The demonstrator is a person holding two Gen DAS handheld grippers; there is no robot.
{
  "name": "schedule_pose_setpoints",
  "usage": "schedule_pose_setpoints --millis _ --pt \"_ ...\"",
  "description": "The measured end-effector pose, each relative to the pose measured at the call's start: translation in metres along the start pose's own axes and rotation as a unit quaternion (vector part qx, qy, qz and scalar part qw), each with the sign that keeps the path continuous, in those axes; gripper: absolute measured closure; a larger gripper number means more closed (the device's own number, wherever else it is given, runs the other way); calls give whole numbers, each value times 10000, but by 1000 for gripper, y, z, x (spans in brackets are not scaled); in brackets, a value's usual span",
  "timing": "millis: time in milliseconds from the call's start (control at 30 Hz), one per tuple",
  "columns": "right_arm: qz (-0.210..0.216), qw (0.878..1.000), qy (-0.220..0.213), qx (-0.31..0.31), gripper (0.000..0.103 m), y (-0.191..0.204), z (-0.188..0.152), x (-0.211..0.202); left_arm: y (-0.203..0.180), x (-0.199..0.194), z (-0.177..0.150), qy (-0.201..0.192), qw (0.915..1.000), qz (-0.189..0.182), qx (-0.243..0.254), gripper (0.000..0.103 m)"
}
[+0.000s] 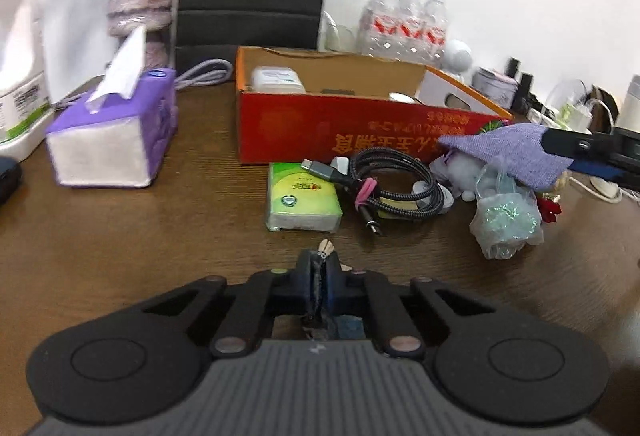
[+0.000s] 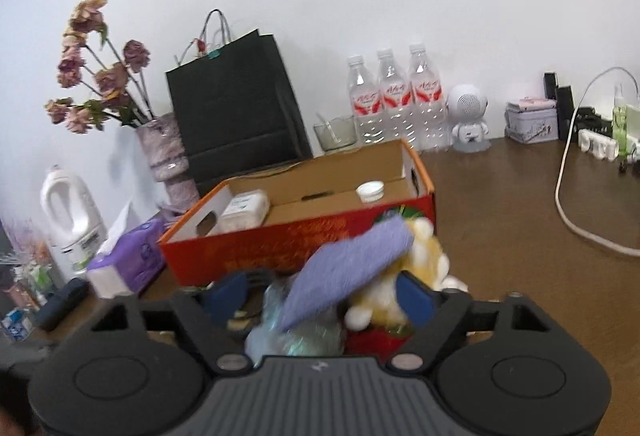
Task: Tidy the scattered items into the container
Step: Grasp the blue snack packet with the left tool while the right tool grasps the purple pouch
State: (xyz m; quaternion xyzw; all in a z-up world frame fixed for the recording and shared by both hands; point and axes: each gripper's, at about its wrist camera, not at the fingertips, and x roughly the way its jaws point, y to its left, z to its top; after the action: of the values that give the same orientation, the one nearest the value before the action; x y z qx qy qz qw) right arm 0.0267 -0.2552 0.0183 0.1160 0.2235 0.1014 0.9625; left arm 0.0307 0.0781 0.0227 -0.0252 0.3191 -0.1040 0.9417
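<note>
Purple knit cloth (image 2: 352,268) draped over yellow-and-white plush toy (image 2: 420,276) and plastic bag (image 2: 296,332), all between right gripper (image 2: 324,300) fingers; jaws partly open, pads near the toy, contact unclear. Left gripper (image 1: 320,268) pinched tight on a small thin item, identity unclear. Red cardboard box (image 2: 280,236) just behind, already holding a white pack and a cap. Close fully on the plush body, not loose cloth; lift clear of front wall before releasing. Green tissue pack (image 1: 302,202) and braided cable (image 1: 396,184) remain outside on wooden table (image 1: 160,228).
</note>
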Motion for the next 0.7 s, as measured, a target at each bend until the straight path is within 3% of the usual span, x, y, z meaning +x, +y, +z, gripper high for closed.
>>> schedule_pose_setpoints --millis 100,133,267,467,533,600,700 --pt "-249 9994 -136 -195 98 1 7 10 -5 -15 -4 -150 9997 97 -181 96" --pt "-226 9994 -101 -226 101 3 10 10 -7 -22 -6 -202 9995 81 -250 96" --pt "291 9975 -320 -553 101 23 17 -23 -12 -49 -13 -335 9976 107 -599 96" --pt "1053 9942 -152 -181 101 20 4 -98 -24 -78 -33 -195 9967 214 -764 96" --pt "1015 9948 61 -74 101 6 -3 -118 -33 -84 -41 -98 9971 142 -738 95" --pt "812 9948 594 -130 100 -5 -18 -124 -44 -85 -50 -32 9977 215 -643 95" --pt "152 9893 1350 -525 90 -12 -55 -120 -58 -87 -63 36 9981 221 -570 95"
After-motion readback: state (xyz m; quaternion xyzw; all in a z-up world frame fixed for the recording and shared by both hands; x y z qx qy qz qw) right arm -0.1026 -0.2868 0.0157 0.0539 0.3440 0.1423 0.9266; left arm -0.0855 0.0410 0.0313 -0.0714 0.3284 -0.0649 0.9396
